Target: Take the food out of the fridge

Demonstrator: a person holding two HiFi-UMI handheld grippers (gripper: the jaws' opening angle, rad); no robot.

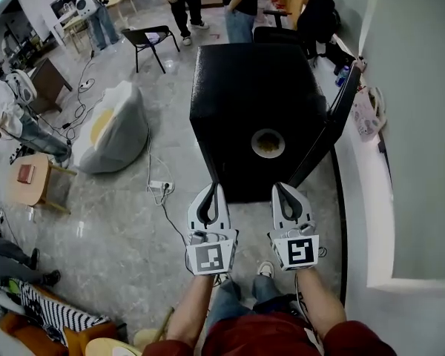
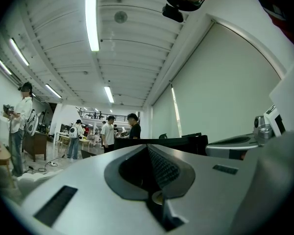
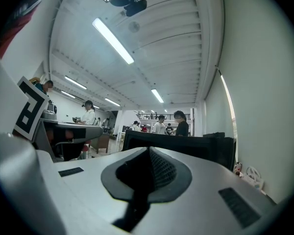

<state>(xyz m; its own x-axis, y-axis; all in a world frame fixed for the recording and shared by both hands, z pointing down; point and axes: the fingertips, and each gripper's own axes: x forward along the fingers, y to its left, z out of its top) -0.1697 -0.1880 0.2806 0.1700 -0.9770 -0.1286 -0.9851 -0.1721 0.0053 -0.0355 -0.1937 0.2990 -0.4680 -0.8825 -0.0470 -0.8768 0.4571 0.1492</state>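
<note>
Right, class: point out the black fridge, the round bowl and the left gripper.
black fridge (image 1: 237,87), head view, bare top panel.
round bowl (image 1: 254,141), head view, left rim.
left gripper (image 1: 213,190), head view, between its shut fingertips.

Left silver-grey two-jaw gripper (image 1: 214,189), right silver-grey two-jaw gripper (image 1: 279,188): teardrop-shaped shells, black ribbed pads (image 2: 162,168), dark rectangular slots (image 2: 56,204) in housing. White cube with black square marker (image 1: 210,257) at rear of each. Person: dark red sleeves (image 1: 358,340), blue jeans (image 1: 230,302), pale shoe (image 1: 265,269).

Food bowl (image 1: 268,144) atop black fridge (image 1: 237,87)
</note>
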